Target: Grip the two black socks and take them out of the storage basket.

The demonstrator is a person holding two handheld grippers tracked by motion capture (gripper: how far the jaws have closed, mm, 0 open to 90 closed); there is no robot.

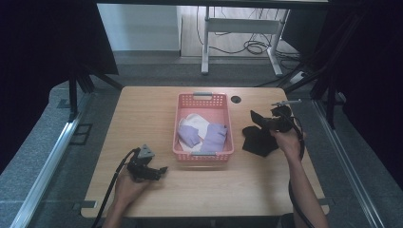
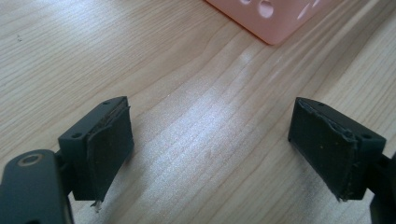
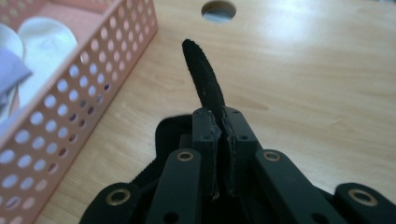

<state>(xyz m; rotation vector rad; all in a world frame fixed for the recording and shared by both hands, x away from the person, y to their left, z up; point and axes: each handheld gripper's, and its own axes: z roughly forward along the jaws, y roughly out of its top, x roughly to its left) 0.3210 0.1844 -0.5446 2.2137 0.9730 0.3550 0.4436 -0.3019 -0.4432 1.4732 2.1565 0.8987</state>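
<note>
A pink perforated basket (image 1: 182, 153) stands mid-table and holds a white cloth (image 1: 194, 121) and two lavender cloths (image 1: 213, 137). To its right lies a black cloth (image 1: 256, 140). My right gripper (image 1: 260, 122) is shut on a flap of that black cloth (image 3: 201, 74), which sticks up past the closed jaws, with the basket wall (image 3: 84, 98) to the left. My left gripper (image 1: 161, 170) rests low on the table left of the basket's front corner. It is open, with bare wood between its pads (image 2: 108, 144), and the basket corner (image 2: 275, 23) is ahead.
A round cable hole (image 1: 235, 99) sits in the table behind the black cloth. Cables trail from both grippers toward the front edge. Bare wood lies to the left of the basket. Dark stands flank the table on both sides.
</note>
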